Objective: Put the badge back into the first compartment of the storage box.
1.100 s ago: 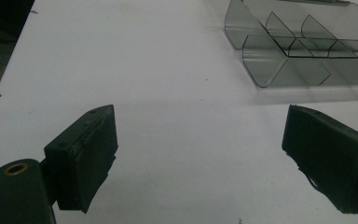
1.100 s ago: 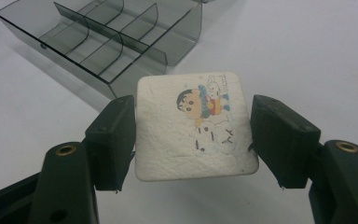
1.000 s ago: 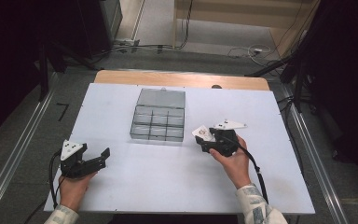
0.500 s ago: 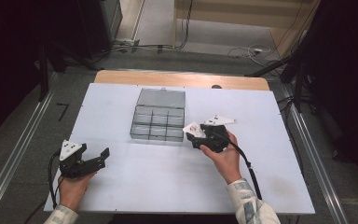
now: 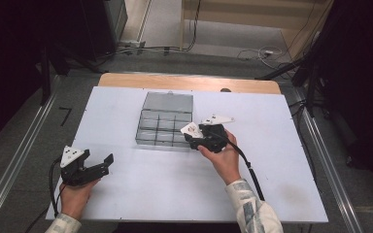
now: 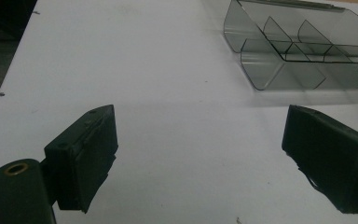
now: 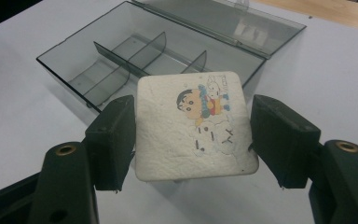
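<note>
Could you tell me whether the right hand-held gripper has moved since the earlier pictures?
Yes: the right hand-held gripper, holding a white square tile, moved left toward the compartment box.

Black tongs [image 5: 190, 137], grey three-cornered plates

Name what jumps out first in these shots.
The white square tile with a cartoon print, clamped in the right gripper just at the near edge of the open clear compartment box mid-table. The left gripper sits open at the table's near-left, holding nothing.
</note>
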### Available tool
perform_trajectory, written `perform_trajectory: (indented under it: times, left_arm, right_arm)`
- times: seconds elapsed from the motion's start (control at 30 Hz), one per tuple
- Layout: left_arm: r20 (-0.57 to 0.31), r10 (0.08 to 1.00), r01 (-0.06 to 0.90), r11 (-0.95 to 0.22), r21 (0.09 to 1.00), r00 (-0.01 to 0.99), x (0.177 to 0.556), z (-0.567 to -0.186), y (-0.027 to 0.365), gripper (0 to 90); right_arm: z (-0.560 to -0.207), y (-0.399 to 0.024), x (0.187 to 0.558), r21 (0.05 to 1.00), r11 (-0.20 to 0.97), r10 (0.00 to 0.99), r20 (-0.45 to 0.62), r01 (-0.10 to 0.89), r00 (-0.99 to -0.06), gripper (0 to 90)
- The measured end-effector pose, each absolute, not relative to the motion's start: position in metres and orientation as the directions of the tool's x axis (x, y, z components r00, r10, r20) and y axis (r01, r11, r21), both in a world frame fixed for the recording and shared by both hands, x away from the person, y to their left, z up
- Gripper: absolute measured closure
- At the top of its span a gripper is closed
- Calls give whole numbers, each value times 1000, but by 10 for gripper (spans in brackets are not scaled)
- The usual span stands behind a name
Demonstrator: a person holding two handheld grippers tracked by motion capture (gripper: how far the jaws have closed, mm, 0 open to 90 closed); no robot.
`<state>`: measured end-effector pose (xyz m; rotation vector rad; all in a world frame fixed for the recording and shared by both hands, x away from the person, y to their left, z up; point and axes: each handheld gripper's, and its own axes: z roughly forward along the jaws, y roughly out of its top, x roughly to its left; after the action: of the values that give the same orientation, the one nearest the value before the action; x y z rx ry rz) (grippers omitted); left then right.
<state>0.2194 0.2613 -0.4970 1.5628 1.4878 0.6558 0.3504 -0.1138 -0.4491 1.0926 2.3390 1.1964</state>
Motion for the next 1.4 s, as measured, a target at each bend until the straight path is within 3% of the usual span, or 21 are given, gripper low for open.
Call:
perform_trajectory:
  times: [1.4]
  left_arm:
    - [-193,968,512,87,854,158,219,-495,262,107]
  right_arm:
    - [-450,-57,371,788,389,714,69,477,-696,311]
